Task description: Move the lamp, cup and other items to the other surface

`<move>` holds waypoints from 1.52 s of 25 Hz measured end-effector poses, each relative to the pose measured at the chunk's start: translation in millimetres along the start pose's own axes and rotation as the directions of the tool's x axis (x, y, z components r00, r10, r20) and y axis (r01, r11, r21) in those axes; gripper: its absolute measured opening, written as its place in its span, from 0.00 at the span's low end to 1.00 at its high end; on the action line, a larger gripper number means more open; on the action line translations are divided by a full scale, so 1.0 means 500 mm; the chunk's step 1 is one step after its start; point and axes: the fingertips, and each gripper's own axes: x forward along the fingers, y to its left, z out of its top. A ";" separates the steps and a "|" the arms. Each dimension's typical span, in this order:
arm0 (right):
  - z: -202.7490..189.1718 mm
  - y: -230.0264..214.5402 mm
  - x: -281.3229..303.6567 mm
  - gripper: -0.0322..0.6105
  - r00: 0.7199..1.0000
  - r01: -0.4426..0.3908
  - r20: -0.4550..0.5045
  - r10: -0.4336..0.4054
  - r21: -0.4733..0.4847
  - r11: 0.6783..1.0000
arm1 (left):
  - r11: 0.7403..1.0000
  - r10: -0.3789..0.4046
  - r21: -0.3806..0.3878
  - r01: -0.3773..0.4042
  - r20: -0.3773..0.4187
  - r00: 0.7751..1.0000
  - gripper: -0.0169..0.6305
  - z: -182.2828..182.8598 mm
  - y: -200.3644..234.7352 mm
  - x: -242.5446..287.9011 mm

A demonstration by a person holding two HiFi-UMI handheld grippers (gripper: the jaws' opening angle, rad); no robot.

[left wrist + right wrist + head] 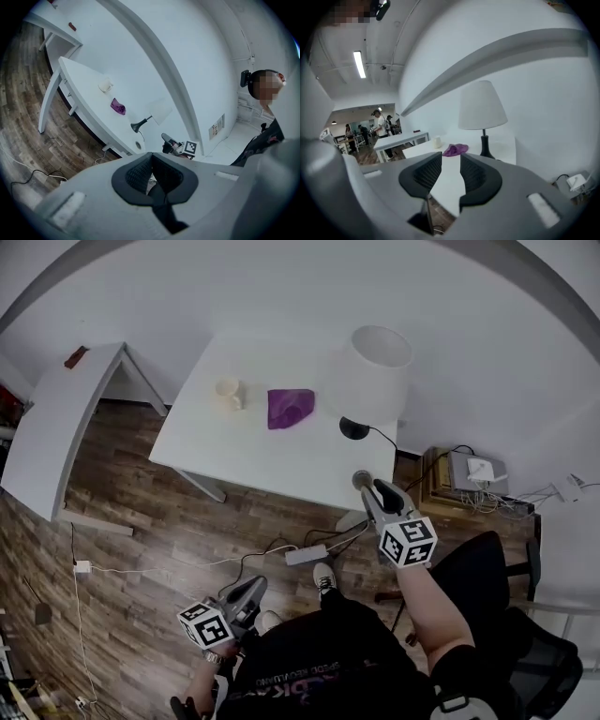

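A white table (281,460) carries a cream cup (228,392), a crumpled purple cloth (289,407) and a lamp (370,371) with a white shade and a black base. My right gripper (372,486) hovers at the table's near edge, just in front of the lamp base. It is open with nothing between its pads. In the right gripper view the lamp (482,105), cloth (455,149) and cup (437,141) lie ahead of the right gripper (451,157). My left gripper (258,585) hangs low over the floor near my body, shut and empty, with the left gripper (151,157) pointing towards the table.
A second white table (56,427) stands to the left across the wood floor. A power strip (307,555) and cables lie under the near table. An office chair (487,568) and a low stand with devices (464,474) sit at the right. People stand far off (379,124).
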 end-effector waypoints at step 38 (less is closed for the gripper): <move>0.006 -0.265 0.485 0.29 0.997 -0.050 -0.070 0.034 -0.248 0.967 | 0.929 0.335 -0.170 -0.329 0.008 0.942 0.02 -0.044 0.040 0.059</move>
